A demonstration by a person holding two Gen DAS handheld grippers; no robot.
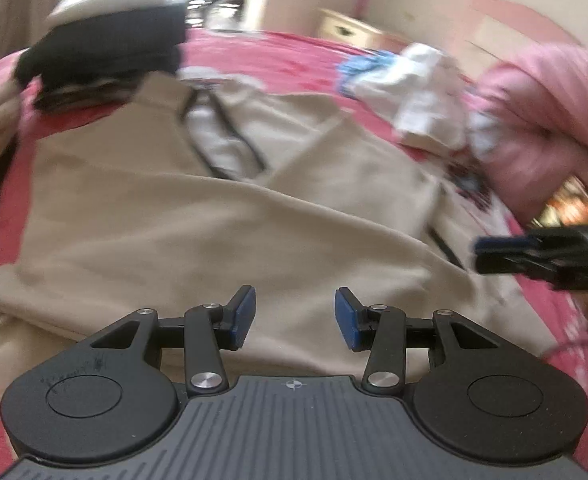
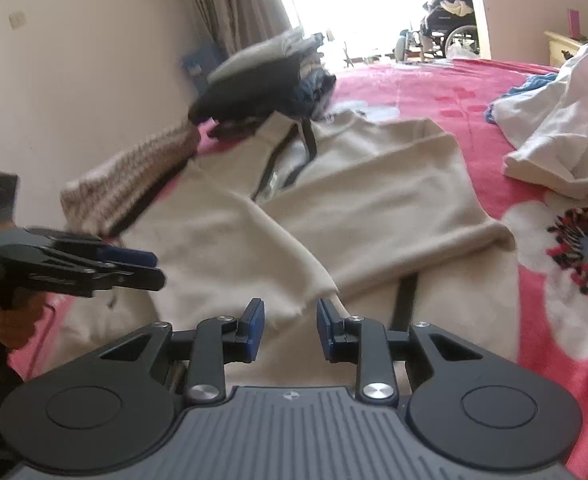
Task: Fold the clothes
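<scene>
A beige zip-front garment (image 1: pixel 174 216) lies spread on the pink bedcover (image 1: pixel 262 56), with one sleeve folded across its front. My left gripper (image 1: pixel 295 316) hovers open just above the garment's near part, with nothing between its fingers. In the right wrist view the same beige garment (image 2: pixel 374 200) fills the middle. My right gripper (image 2: pixel 290 328) is open, and a fold corner of the beige cloth lies just ahead of its gap, not pinched. Each gripper shows side-on in the other's view: the right gripper (image 1: pixel 480 254), the left gripper (image 2: pixel 156 268).
A stack of folded dark and light clothes (image 2: pixel 262 84) sits at the far end by the wall, a striped knit piece (image 2: pixel 134 176) beside it. A heap of white and blue clothes (image 2: pixel 554 132) lies to the right. A pink quilt (image 1: pixel 542 120) bunches at the right. A wheelchair (image 2: pixel 450 24) stands in the doorway.
</scene>
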